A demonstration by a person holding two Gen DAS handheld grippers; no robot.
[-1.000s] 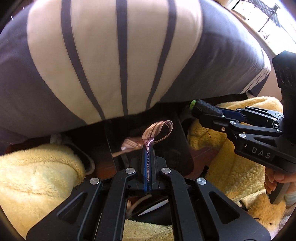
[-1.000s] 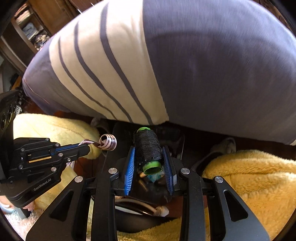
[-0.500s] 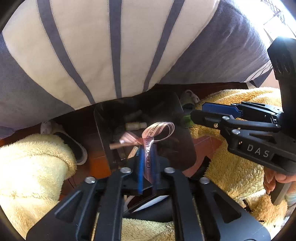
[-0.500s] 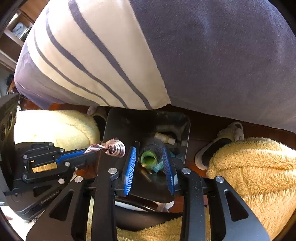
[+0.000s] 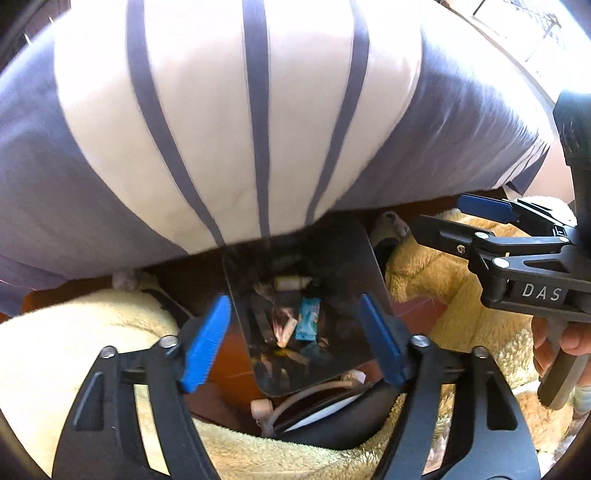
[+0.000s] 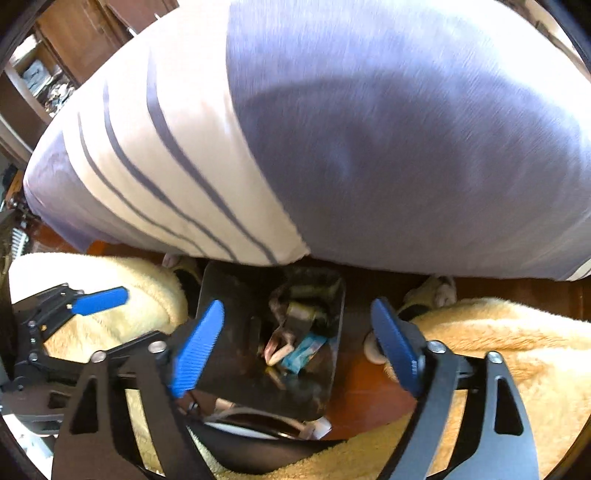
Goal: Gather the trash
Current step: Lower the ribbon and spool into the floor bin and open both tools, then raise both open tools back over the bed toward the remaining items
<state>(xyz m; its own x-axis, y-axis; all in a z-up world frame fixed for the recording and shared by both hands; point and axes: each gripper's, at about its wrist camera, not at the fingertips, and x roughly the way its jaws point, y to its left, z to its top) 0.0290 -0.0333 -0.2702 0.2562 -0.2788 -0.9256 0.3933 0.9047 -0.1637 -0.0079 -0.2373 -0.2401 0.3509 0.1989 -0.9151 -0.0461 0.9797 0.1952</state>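
At twelve o'clock, the bed cover (image 5: 258, 110) is cream with slate-blue stripes and broad slate-blue panels. The dark bin (image 5: 343, 258) holds a light-blue wrapper (image 5: 308, 323) and pinkish ribbon (image 5: 282, 325). Black grippers have blue pads (image 5: 205, 343); yellow fleece (image 5: 55, 350) fills three and nine o'clock.

Daylight is pouring in from a window (image 5: 517, 22) at the upper right of the left wrist view, washing that corner out to near white. The striped pillow (image 5: 240, 122) is catching it brightly on its pale panels, though its fabric is smearing with motion blur in both views. Beneath it, the dark bin (image 6: 273, 332) is sitting in deep shadow, its contents looking murky and soft. The yellow fleece (image 6: 517, 350) is glowing warm, and is blowing out at the left edge of the right wrist view. The fisheye lenses are bending everything toward the rims, where the corners are darkening to black.
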